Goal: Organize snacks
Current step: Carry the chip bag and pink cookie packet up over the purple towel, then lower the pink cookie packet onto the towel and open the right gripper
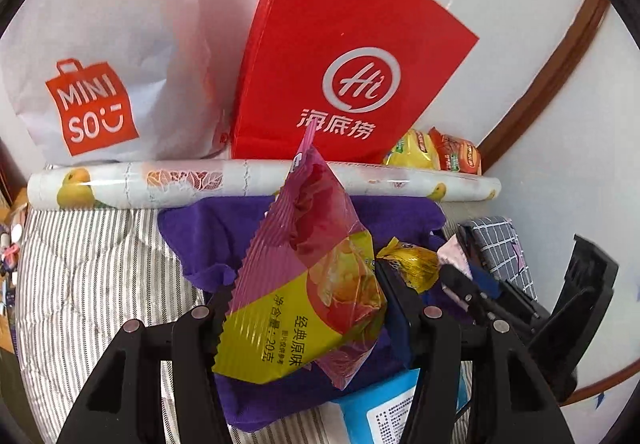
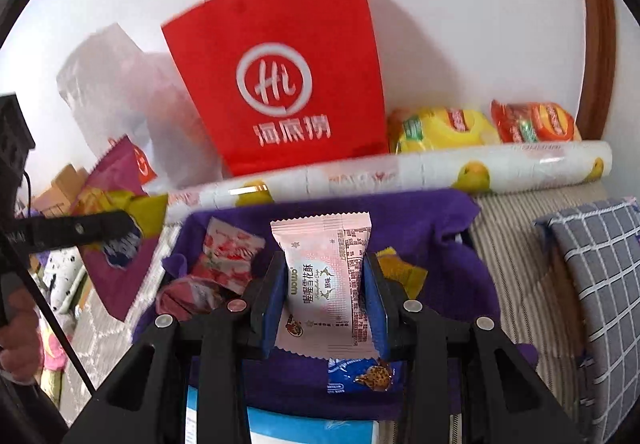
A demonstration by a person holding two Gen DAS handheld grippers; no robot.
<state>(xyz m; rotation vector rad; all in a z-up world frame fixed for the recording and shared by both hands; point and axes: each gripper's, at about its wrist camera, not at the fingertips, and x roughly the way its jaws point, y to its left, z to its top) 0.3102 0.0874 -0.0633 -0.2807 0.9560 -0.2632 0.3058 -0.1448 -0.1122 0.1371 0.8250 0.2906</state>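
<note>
My left gripper [image 1: 304,312] is shut on a purple and yellow crisp packet [image 1: 308,268], which stands up between its pads above a purple cloth [image 1: 224,228]. My right gripper [image 2: 326,292] is shut on a pale pink snack packet [image 2: 324,284], held upright over the same purple cloth [image 2: 440,219]. On the cloth lie a pink and white sweet packet [image 2: 228,256], a dark red wrapper [image 2: 188,296], a yellow wrapper [image 2: 400,272] and a blue biscuit packet [image 2: 360,376]. A red paper bag [image 2: 280,75] stands behind against the wall. The crisp packet [image 2: 116,179] also shows at left.
A white shopping bag [image 1: 100,63] stands left of the red paper bag [image 1: 352,55]. A printed roll [image 2: 400,171] lies in front of both bags. Yellow [image 2: 440,127] and orange-red [image 2: 536,123] crisp bags sit by the wall. A checked cushion [image 2: 600,284] lies right on striped bedding [image 1: 100,284].
</note>
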